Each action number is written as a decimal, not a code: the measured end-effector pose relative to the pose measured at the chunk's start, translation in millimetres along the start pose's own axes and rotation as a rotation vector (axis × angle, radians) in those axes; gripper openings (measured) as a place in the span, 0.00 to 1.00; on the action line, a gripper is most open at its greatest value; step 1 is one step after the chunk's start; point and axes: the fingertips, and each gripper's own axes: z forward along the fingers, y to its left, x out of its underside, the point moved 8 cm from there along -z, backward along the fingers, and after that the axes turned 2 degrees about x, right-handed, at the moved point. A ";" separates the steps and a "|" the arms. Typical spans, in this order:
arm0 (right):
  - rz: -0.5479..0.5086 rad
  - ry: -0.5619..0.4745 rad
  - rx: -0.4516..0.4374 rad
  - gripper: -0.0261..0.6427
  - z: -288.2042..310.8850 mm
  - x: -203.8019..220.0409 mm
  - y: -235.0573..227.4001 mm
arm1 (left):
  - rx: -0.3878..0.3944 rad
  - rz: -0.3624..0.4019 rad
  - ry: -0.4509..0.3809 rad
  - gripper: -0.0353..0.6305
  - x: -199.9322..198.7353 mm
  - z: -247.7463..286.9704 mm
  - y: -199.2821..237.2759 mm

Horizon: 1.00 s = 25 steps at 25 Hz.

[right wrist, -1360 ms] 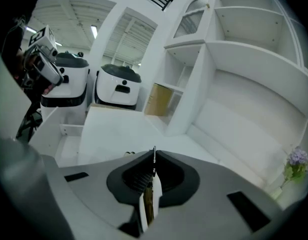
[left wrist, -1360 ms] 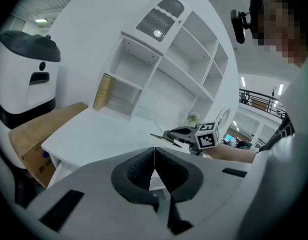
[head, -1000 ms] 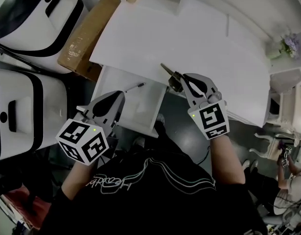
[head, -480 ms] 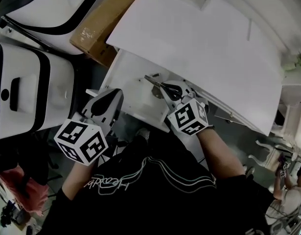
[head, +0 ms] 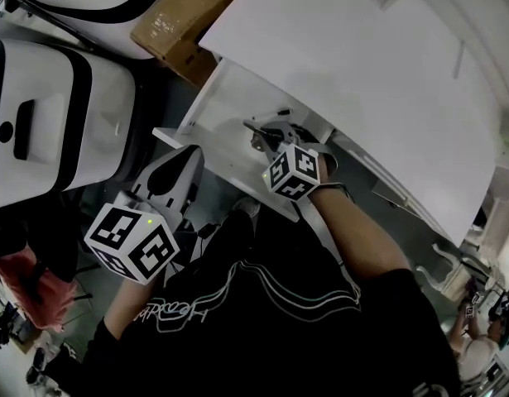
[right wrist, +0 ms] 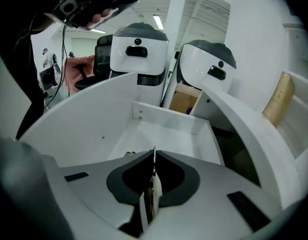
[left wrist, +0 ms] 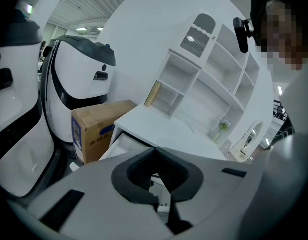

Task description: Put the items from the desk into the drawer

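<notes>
A pair of scissors (head: 256, 129) with dark handles is clamped in my right gripper (head: 271, 137), which is shut on it and reaches down into the open white drawer (head: 223, 98). In the right gripper view the thin blade (right wrist: 154, 160) stands on edge between the pads, above the drawer's floor (right wrist: 164, 134). My left gripper (head: 189, 155) is shut with nothing in it and hangs by the drawer's front left corner. The left gripper view looks past its closed tips (left wrist: 155, 151) at the drawer (left wrist: 122, 143) and the white desk top (left wrist: 159, 124).
A cardboard box (head: 178, 25) stands left of the desk (head: 362, 64), next to large white machines (head: 55, 114). A white shelf unit (left wrist: 194, 84) rises behind the desk. The person's dark-clothed body fills the lower part of the head view.
My right gripper has come down from the desk's edge into the drawer, carrying the scissors. The left gripper has drifted a little lower by the drawer's front.
</notes>
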 end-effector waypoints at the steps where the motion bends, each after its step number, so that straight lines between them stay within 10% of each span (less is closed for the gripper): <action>1: -0.018 0.008 -0.005 0.11 8.3 0.7 1.6 | -0.009 -0.010 0.003 0.09 2.2 -0.2 3.4; 17: -0.298 0.165 -0.147 0.12 61.8 24.5 41.4 | -0.052 -0.045 0.006 0.09 12.8 -5.9 26.3; 20: -0.189 0.168 -0.215 0.33 59.6 26.8 43.2 | -0.036 -0.040 0.008 0.09 13.2 -6.4 27.1; 25: 0.113 0.085 -0.185 0.36 9.7 20.8 27.5 | 0.056 0.003 0.011 0.09 4.5 -14.6 13.2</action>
